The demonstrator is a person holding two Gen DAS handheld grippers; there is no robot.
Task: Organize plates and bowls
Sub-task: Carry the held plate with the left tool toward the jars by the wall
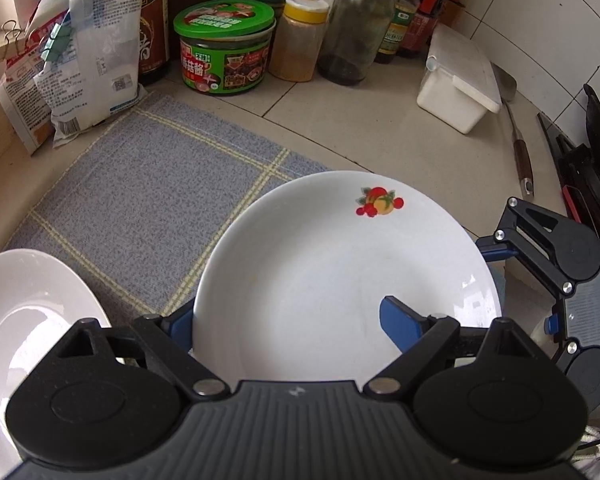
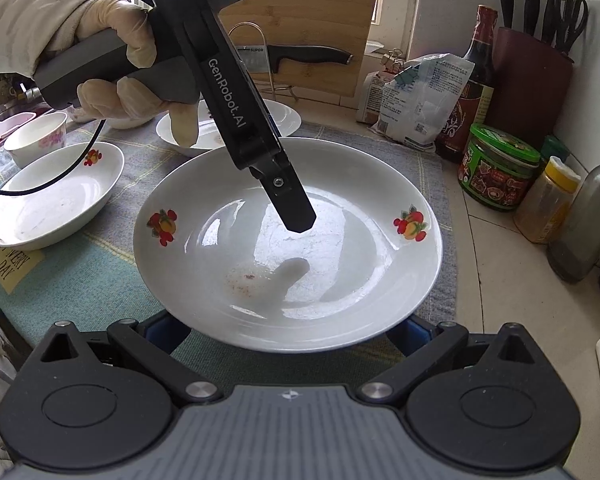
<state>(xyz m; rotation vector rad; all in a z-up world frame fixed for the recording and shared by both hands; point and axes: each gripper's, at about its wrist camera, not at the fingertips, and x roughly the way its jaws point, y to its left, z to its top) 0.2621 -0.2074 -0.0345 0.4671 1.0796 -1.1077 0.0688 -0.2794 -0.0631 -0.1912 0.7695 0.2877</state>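
Note:
A white plate with fruit prints (image 2: 288, 240) sits over the grey checked cloth (image 1: 148, 184); I cannot tell whether it rests on the cloth. My left gripper (image 1: 288, 316) is open and straddles the plate's rim. One blue finger (image 1: 400, 320) hovers over the inside and the other (image 1: 180, 324) is half hidden outside the rim. My right gripper (image 2: 288, 336) is open at the opposite rim, both fingertips tucked under the edge. Contact there cannot be told. A second fruit-print plate (image 2: 52, 204), a flowered bowl (image 2: 36, 136) and another white plate (image 2: 268, 120) lie farther left.
A gloved hand (image 2: 112, 40) holds the left gripper. Along the tiled wall stand a green jar (image 1: 224, 48), a yellow-capped shaker (image 1: 300, 40), bottles (image 1: 356, 28), a white lidded box (image 1: 460, 80) and flour bags (image 1: 88, 52). A knife (image 1: 522, 152) lies on the counter. A plain plate (image 1: 28, 320) is nearby.

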